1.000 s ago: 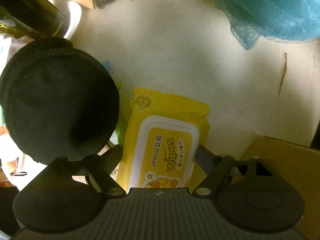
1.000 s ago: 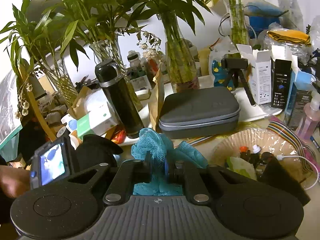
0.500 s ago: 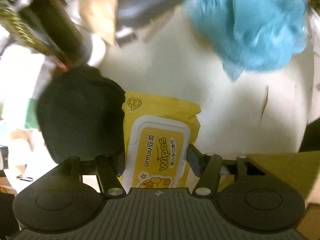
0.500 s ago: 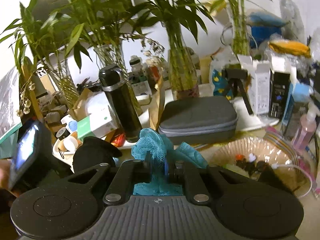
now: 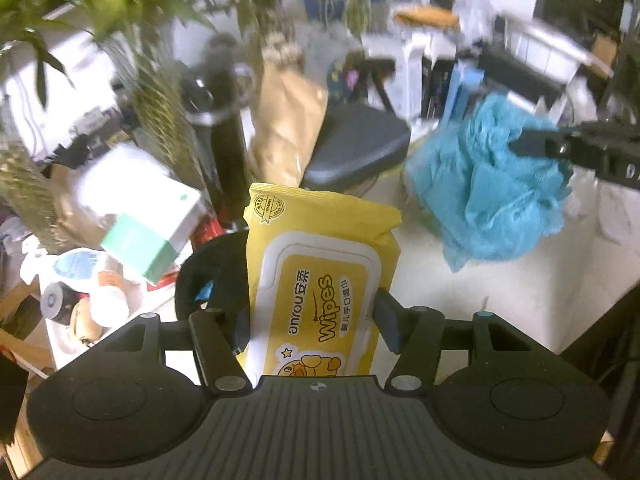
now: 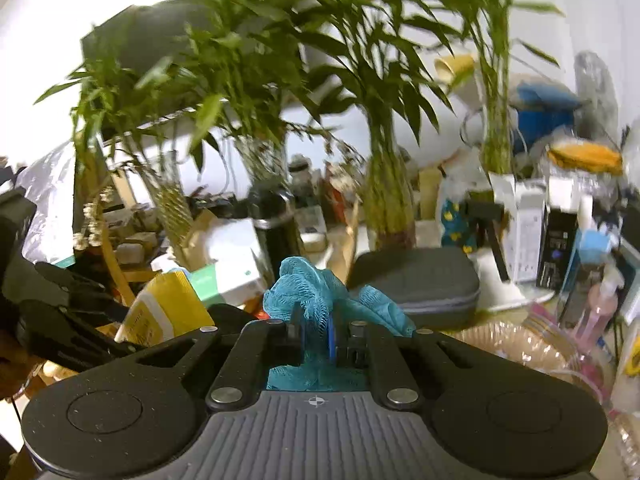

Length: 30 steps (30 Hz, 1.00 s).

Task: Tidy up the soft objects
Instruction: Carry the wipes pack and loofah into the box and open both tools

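Note:
A yellow pack of wet wipes (image 5: 320, 272) stands between the fingers of my left gripper (image 5: 314, 326), which is shut on its sides and holds it above the white table. A black round cushion (image 5: 208, 276) lies just behind it on the left. My right gripper (image 6: 316, 334) is shut on a teal mesh bath pouf (image 6: 308, 288). In the left wrist view the pouf (image 5: 492, 196) hangs at the right with the right gripper's fingers (image 5: 560, 146) pinching it. The wipes pack (image 6: 160, 316) and the left gripper's body show at the left of the right wrist view.
A grey zip case (image 6: 420, 284), a black flask (image 5: 224, 132), a brown paper bag (image 5: 284, 128), glass vases of bamboo (image 6: 384, 200) and small boxes (image 5: 148, 216) crowd the back. A clear plastic bag (image 6: 528, 348) lies at the right. White tabletop (image 5: 500, 300) shows below the pouf.
My left gripper closed on the wipes pack, lifted it off the table and tilted up toward the back clutter. The right gripper rose a little with the pouf.

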Available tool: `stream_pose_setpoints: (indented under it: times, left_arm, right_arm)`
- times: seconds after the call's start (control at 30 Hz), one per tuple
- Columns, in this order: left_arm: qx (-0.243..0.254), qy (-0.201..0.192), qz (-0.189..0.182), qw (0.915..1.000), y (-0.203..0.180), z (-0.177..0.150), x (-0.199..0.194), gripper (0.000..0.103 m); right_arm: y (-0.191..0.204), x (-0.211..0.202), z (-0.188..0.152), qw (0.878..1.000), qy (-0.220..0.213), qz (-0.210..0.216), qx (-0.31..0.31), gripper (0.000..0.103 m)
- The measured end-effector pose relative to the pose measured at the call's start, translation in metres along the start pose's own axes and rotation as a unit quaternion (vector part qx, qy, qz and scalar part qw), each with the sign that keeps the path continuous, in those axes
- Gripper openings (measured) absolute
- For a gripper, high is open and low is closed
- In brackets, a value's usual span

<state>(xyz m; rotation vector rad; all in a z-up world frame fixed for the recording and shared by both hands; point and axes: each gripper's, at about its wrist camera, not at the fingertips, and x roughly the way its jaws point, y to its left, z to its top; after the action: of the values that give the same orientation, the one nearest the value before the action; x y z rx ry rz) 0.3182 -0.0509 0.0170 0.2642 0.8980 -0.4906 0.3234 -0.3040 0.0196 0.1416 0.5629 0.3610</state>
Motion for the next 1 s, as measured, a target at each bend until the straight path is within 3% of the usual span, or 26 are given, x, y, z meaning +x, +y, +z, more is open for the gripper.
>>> stream_pose_setpoints:
  times: [0.2, 0.53, 0.63, 0.73, 1.0]
  left_arm:
    - [-0.024, -0.048, 0.006, 0.9985, -0.008, -0.012, -0.036, 0.059]
    - [-0.066, -0.083, 0.027, 0.9940, -0.011, -0.036, -0.095, 0.059]
    - [-0.079, -0.102, 0.008, 0.9916, -0.007, -0.045, -0.108, 0.059]
    - [-0.108, -0.102, -0.002, 0.9889, -0.002, -0.056, -0.114, 0.059]
    - [-0.129, -0.092, -0.016, 0.9872, -0.004, -0.086, -0.118, 0.059]
  right_arm:
    - [0.025, -0.037, 0.014, 0.999, -0.017, 0.023, -0.027, 0.012]
    - [0.067, -0.064, 0.027, 0.996, -0.014, 0.054, -0.062, 0.012]
    - [0.077, -0.067, 0.027, 0.995, -0.007, 0.063, -0.071, 0.012]
    - [0.083, -0.074, 0.025, 0.995, -0.009, 0.062, -0.075, 0.012]
    - [0.091, -0.092, 0.009, 0.994, -0.008, 0.067, -0.088, 0.012]
